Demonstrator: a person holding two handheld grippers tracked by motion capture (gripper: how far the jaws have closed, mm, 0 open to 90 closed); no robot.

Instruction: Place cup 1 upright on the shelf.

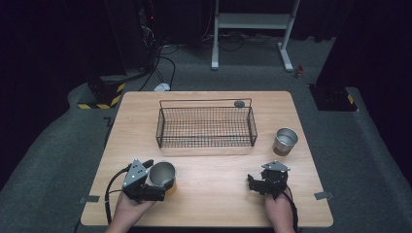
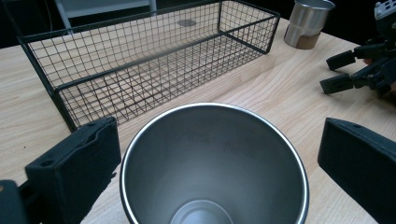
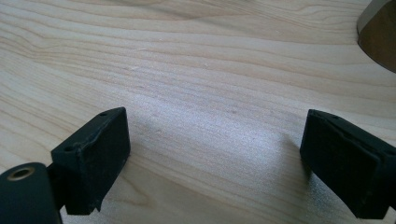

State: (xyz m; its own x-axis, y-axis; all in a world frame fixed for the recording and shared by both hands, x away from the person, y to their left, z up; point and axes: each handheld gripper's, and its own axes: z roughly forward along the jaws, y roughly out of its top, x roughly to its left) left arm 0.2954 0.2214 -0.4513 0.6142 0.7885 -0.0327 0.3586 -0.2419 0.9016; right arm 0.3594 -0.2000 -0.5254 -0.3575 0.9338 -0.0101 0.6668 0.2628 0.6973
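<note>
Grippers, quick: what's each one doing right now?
Left gripper: open, jaws either side of the near steel cup, not gripping it.
Right gripper: open, holding nothing, over the bare table.

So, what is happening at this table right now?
A person sits at a wooden table with a gripper in each hand. The left gripper has its open jaws on either side of a steel cup, not yet closed on it. The right gripper is open over bare wood. A second cup stands to the right of an empty wire basket.

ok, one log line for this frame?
left gripper: open around near cup | right gripper: open, empty | far cup: right of basket
</note>
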